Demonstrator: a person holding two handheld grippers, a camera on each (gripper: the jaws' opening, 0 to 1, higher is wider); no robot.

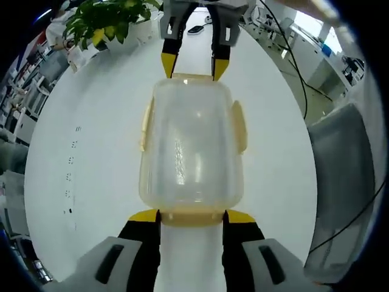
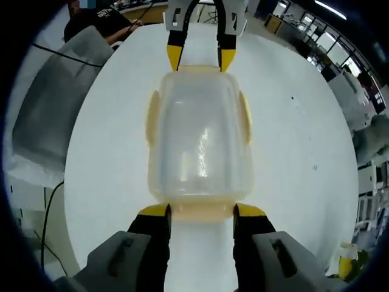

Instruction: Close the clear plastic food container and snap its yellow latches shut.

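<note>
White round table (image 1: 91, 152) holds clear container (image 1: 191, 146); potted plant (image 1: 106, 24) behind.

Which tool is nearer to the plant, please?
Right. The right tool is at the container's end towards the plant; the left tool is at the opposite end, farther away.

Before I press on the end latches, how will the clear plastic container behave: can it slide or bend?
The container looks empty, so it is probably light and may slide on the smooth white table. Its thin clear walls may flex under a hard squeeze. The left gripper and right gripper stand open at opposite ends, which should brace it.
</note>
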